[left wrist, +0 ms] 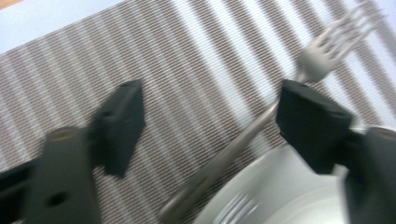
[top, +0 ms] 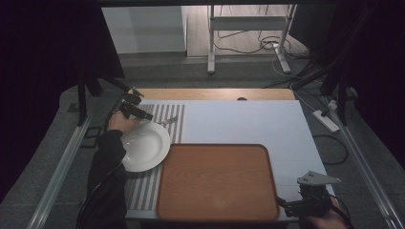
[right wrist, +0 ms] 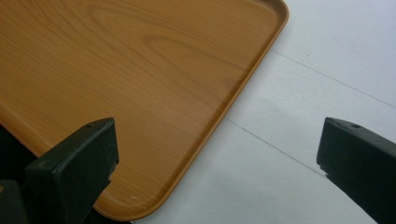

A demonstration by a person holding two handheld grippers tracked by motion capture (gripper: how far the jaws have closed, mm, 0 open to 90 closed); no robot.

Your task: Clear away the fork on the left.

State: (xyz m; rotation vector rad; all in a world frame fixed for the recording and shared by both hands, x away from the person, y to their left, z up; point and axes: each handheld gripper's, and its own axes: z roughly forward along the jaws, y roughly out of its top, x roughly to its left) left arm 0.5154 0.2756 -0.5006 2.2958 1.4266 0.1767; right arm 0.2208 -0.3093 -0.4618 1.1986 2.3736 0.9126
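Observation:
A silver fork [left wrist: 322, 58] lies on the striped placemat [left wrist: 187, 65], its tines pointing away and its handle running back along the rim of the white deep plate [left wrist: 285, 196]. My left gripper [left wrist: 210, 112] hovers open over the fork; the handle passes below the gap and neither pad touches it. In the high view the left gripper [top: 143, 114] is at the plate's [top: 143, 145] far edge, with the fork [top: 169, 120] just right of it. My right gripper [top: 284, 204] stands open and holds nothing at the near right corner of the wooden tray [top: 217, 181]; the right gripper [right wrist: 219, 140] is above the tray's [right wrist: 116, 70] rounded corner.
The placemat [top: 167, 112] covers the left part of the white table top [top: 248, 121]. A wooden strip [top: 215, 94] runs along the far edge. Metal rails flank the table, and a power strip [top: 326, 120] with cables lies on the floor at the right.

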